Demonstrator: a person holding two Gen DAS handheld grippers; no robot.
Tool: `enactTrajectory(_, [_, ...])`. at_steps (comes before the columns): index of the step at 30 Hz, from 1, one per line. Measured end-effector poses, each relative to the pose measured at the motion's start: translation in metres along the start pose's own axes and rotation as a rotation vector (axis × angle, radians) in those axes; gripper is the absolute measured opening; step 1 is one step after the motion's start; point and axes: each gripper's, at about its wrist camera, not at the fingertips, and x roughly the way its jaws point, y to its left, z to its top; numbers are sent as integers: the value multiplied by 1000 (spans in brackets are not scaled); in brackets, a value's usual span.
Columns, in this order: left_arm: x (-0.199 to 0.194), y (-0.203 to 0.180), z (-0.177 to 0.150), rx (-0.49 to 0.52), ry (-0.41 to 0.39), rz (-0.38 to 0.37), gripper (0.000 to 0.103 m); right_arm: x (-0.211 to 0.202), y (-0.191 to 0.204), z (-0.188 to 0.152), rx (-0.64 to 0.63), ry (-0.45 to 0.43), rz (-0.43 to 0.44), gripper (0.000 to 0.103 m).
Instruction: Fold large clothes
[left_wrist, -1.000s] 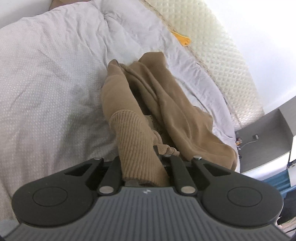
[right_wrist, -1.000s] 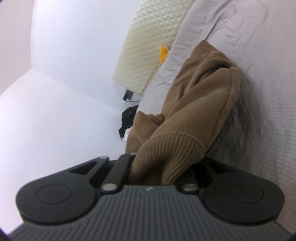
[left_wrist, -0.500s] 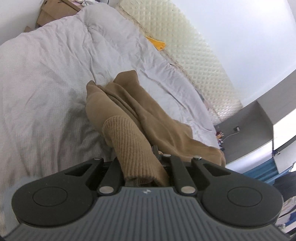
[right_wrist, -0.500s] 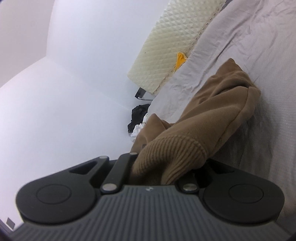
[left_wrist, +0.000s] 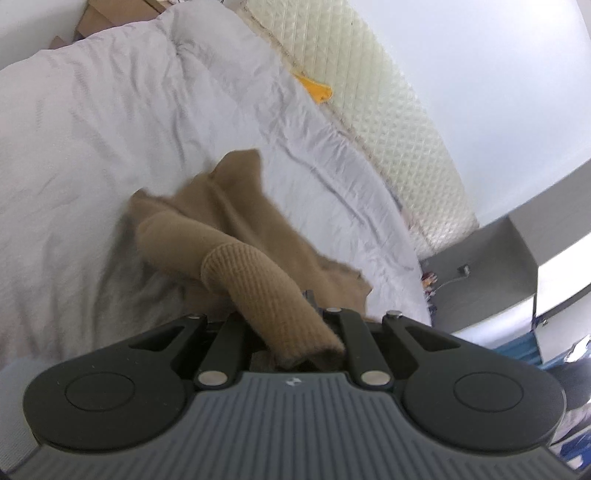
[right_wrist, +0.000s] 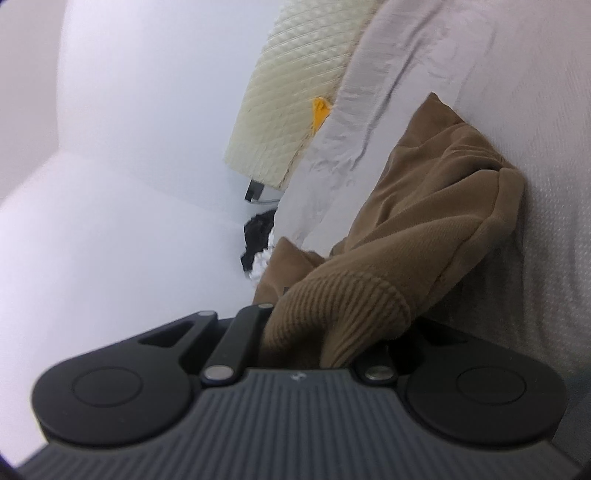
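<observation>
A tan-brown sweater (left_wrist: 240, 206) lies bunched on the pale grey bedspread (left_wrist: 92, 122). One ribbed cuff (left_wrist: 266, 291) runs back into my left gripper (left_wrist: 291, 332), which is shut on it; the cloth hides the fingertips. In the right wrist view the same sweater (right_wrist: 424, 206) stretches away over the bed, and its other ribbed cuff (right_wrist: 340, 306) is clamped in my right gripper (right_wrist: 325, 332), shut on it. Both sleeves are lifted off the bed while the body of the garment rests on the cover.
A cream quilted mattress or headboard (left_wrist: 388, 107) leans on the white wall beyond the bed, with a yellow item (left_wrist: 316, 88) beside it. A grey side table (left_wrist: 480, 258) stands at the right. Dark clothing (right_wrist: 258, 240) lies on the floor by the wall.
Both grippers have risen and drawn back with the cuffs. The sweater looks smaller and farther off, and its sleeves are pulled longer toward me.
</observation>
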Motion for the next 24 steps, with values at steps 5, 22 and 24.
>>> enactTrajectory(5, [47, -23, 37, -17, -11, -19, 10, 28, -3, 35, 152, -2, -21, 14])
enactTrajectory(22, [264, -34, 177, -128, 33, 109, 12, 198, -45, 170, 435, -8, -193, 17])
enactTrajectory(24, [291, -30, 191, -127, 44, 126, 12, 216, -55, 180, 450, -14, -206, 17])
